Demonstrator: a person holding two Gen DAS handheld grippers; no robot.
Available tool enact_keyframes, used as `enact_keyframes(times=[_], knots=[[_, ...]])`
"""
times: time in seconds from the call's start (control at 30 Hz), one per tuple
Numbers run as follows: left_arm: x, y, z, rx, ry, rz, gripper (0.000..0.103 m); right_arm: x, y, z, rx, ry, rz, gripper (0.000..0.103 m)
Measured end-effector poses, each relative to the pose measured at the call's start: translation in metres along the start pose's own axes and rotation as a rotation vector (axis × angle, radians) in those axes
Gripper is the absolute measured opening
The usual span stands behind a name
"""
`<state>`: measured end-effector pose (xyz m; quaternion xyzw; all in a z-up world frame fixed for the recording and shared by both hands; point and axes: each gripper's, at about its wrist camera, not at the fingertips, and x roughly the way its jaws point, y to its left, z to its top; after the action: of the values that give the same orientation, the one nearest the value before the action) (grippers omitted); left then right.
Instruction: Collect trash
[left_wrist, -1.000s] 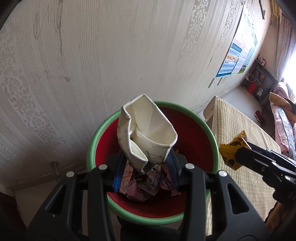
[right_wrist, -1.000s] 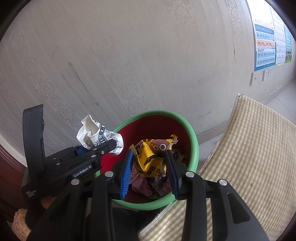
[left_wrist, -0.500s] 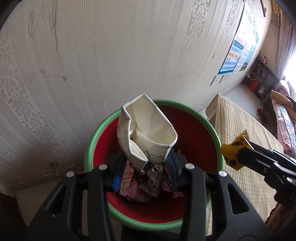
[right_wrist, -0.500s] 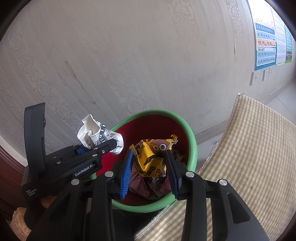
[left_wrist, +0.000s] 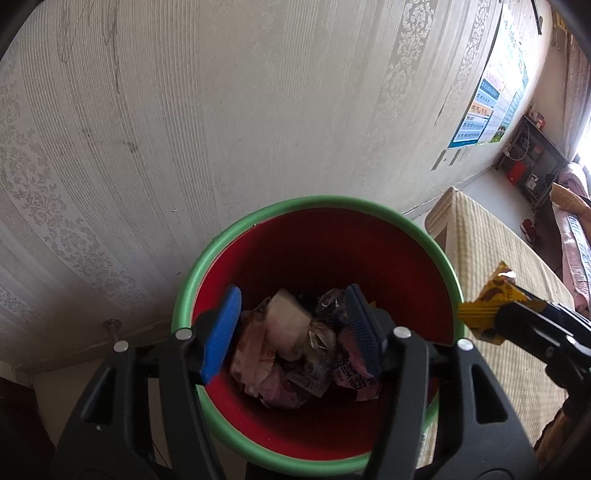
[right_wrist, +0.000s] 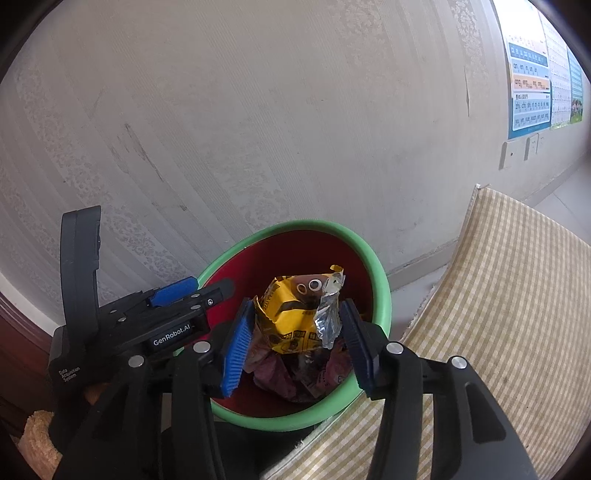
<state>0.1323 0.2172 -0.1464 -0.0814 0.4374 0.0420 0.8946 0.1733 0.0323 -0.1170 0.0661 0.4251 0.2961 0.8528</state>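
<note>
Trash over the bin: one gripper empty, one with a wrapper between its pads

Trash sits heaped in the red bin (left_wrist: 321, 258) with the green rim, and that bin is our landmark, standing against the patterned wall (left_wrist: 221, 110). Starting on the left: the left gripper (left_wrist: 293, 325) hangs right above the bin's mouth, blue pads spread wide, nothing between them. Straight below, inside the bin, lies a pale folded carton (left_wrist: 286, 321) on top of crumpled pinkish wrappers (left_wrist: 258, 365). Moving across to the right side of the bin: the right gripper (right_wrist: 295, 332) hovers above the opening too, its pads set fairly wide apart with a yellow snack wrapper (right_wrist: 291, 317) standing between them. Whether the pads truly pinch it, I cannot tell. That wrapper is creased, printed with two cartoon eyes, a silver torn flap hanging off its right edge. Beyond the bin's right rim spreads a checked beige cloth (right_wrist: 498, 295).
</note>
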Motion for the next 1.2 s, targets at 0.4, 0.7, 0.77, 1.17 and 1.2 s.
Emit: enact_keyframes(times=[0.4, 0.7, 0.77, 1.17, 1.2], knots=[[-0.025, -0.001, -0.006, -0.034, -0.038, 0.062, 0.082, -0.023, -0.005, -0.007, 0.002, -0.027, 0.019, 0.073], [-0.085, -0.044, -0.016, 0.002, -0.134, 0.008, 0.088, -0.12, -0.009, -0.034, 0.007, -0.24, -0.077, 0.087], [-0.105, -0.064, -0.018, 0.013, -0.177, -0.017, 0.092, -0.148, -0.01, -0.045, -0.003, -0.306, -0.121, 0.097], [-0.213, -0.159, -0.036, 0.033, -0.551, -0.067, 0.098, -0.276, -0.038, -0.1, 0.053, -0.61, -0.438, 0.097], [-0.22, -0.163, -0.038, 0.032, -0.573, -0.071, 0.098, -0.283, -0.04, -0.105, 0.059, -0.628, -0.461, 0.097]])
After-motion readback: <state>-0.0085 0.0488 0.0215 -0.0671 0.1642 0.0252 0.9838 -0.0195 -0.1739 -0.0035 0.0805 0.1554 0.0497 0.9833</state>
